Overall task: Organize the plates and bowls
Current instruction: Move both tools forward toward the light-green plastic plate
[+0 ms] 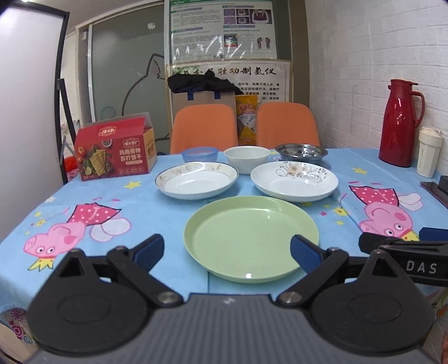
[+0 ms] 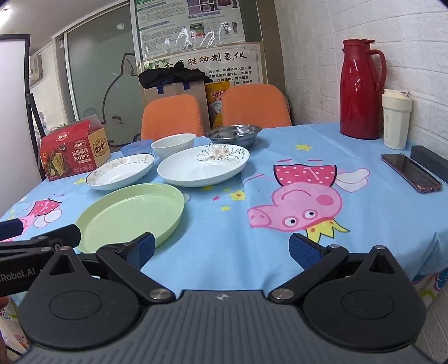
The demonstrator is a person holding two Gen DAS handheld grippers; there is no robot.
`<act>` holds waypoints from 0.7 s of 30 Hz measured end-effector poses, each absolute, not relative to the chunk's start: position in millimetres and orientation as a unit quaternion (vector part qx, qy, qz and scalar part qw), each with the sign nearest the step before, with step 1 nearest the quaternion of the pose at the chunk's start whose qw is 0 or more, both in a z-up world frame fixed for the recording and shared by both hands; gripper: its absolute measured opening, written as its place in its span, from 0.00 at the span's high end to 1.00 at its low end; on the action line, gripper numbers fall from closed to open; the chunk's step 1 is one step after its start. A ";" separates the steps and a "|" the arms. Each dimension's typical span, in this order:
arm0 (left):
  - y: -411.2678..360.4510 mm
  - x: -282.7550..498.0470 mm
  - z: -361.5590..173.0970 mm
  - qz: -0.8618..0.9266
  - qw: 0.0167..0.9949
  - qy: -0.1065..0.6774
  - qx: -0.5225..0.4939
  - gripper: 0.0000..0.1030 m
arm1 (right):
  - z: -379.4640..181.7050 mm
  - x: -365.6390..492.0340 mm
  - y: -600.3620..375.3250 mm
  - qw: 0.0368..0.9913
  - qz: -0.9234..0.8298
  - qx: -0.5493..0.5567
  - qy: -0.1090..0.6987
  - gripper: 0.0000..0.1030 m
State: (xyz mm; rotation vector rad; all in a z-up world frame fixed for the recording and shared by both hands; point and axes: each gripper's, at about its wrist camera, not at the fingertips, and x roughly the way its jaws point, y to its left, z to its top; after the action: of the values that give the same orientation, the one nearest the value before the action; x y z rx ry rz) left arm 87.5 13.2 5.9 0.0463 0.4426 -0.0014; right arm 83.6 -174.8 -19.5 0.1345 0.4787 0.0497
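Plates (image 1: 251, 236) and bowls (image 1: 246, 158) on cartoon tablecloth (image 2: 252, 201); white brick wall (image 2: 350, 25); both jaws apart, empty.

left wrist cam low at the near edge of the desk (image 1: 173, 212), looking straight across at the green plate (image 1: 252, 238), right wrist cam just beside it, same direction, both catching the plates, bowls and red thermos (image 2: 361, 89)

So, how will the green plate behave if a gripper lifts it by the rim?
The green plate looks like matte plastic, so probably light and not fragile. Its raised rim should give the fingers a hold. Held at one edge, it may tilt.
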 end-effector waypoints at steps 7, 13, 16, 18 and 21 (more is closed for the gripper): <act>57.0 143.5 -3.5 0.005 0.962 0.270 -0.027 0.07 | -31.1 129.2 -172.1 0.959 0.048 0.082 0.266 0.00; 77.5 190.0 -10.5 -0.005 0.946 0.319 -0.054 0.07 | -44.7 176.2 -145.8 0.946 0.084 0.061 0.308 0.00; 80.3 204.9 -12.6 -0.005 0.941 0.334 -0.045 0.07 | -44.7 194.0 -134.3 0.941 0.098 0.048 0.319 0.00; 84.5 216.0 -15.5 -0.020 0.934 0.351 -0.055 0.07 | -46.3 202.3 -126.6 0.937 0.108 0.036 0.329 0.00; 85.9 226.0 -18.6 -0.048 0.924 0.375 -0.059 0.07 | -47.7 207.6 -114.2 0.934 0.110 0.001 0.341 0.00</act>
State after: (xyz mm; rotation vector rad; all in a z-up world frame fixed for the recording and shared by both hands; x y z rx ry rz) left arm 226.0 85.9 -18.6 -0.1207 0.7691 -0.0985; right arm 207.6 -114.2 -47.7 0.0025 0.6966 0.2245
